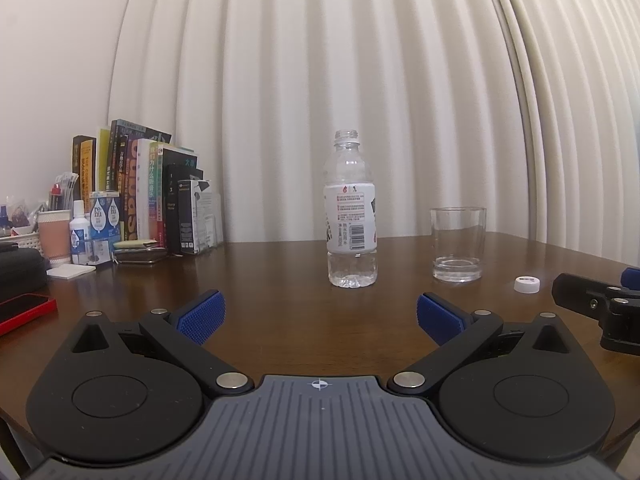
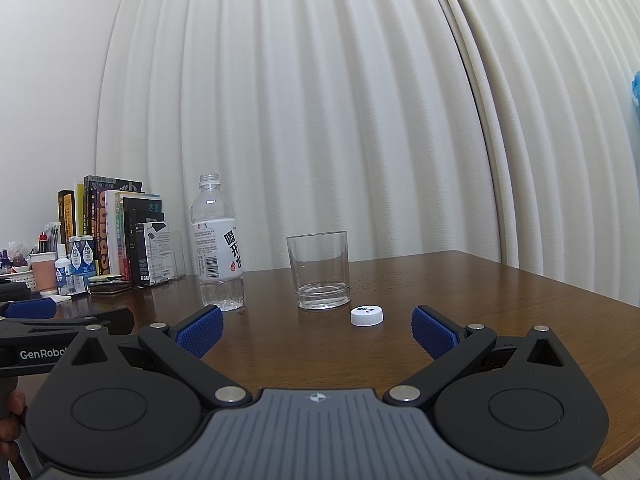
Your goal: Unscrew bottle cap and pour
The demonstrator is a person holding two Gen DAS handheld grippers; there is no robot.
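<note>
Bottle (image 1: 352, 216) uncapped, upright; cap (image 2: 367, 315) lies near the glass (image 2: 319, 272).
Both hold a little clear liquid, seemingly water. Left gripper (image 1: 320, 316) and right gripper (image 2: 317, 330) jaws wide, empty.

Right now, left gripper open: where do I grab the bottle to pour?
Take the bottle on its labelled mid-body, straight from the front with the left gripper. It stands upright and uncapped, the body is cylindrical there, and the fingers look spread wide enough. The glass is on its right.

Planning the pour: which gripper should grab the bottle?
Left, probably. The bottle stands dead ahead of the open left gripper; from the right gripper it sits off left.
</note>
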